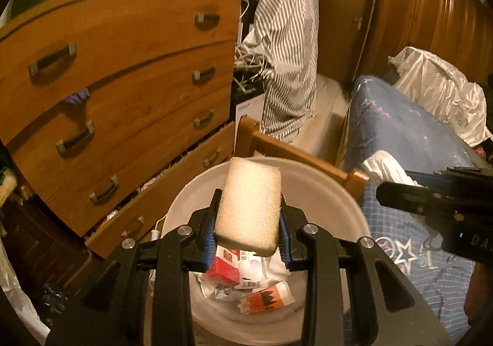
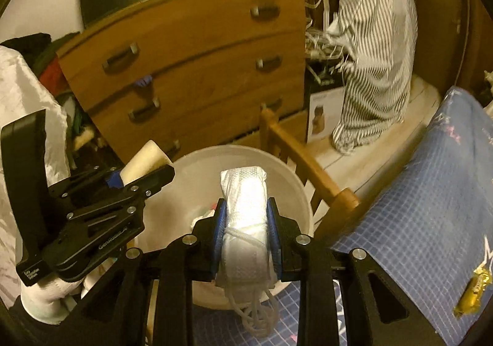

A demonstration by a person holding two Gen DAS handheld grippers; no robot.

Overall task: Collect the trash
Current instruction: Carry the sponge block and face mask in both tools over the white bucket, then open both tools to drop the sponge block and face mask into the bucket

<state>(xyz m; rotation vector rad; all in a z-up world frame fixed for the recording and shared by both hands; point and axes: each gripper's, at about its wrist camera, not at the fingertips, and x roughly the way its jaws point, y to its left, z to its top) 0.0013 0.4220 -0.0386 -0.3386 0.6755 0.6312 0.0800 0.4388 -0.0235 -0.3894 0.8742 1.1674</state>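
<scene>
The left gripper (image 1: 250, 216) has its fingers clamped on a block of pale foam (image 1: 248, 207), a coarse-pored, cream-white rectangular slab with rounded corners, held above the mouth of a white round bin (image 1: 336, 192). The right gripper (image 2: 246, 232) has its fingers clamped on a face mask (image 2: 245, 216), white, folded into a thick wad, with its ear loops wound round the middle and dangling below the fingers; it too hangs over the bin, near the rim on the bed's side.

Down in the bin lie crumpled white papers, a red carton (image 1: 223, 270) and an orange-and-white tube (image 1: 269, 299) with a black jagged mark on its label. None of the print on them can be read. The left gripper's body, seen from the right wrist, carries white lettering too blurred to make out.

The bin stands on the floor between a wooden chest of drawers (image 1: 123, 84) with metal handles, its lower drawers partly pulled out, and a bed (image 2: 431, 192) under a blue checked cover printed with stars. A gold wrapper (image 2: 473, 293) lies on that cover. A wooden bed frame (image 2: 308, 161) runs behind the bin. Farther back a grey-striped cloth (image 1: 283, 47) hangs over clutter, and dark wood panelling (image 1: 431, 7) lines the wall above pale floorboards
</scene>
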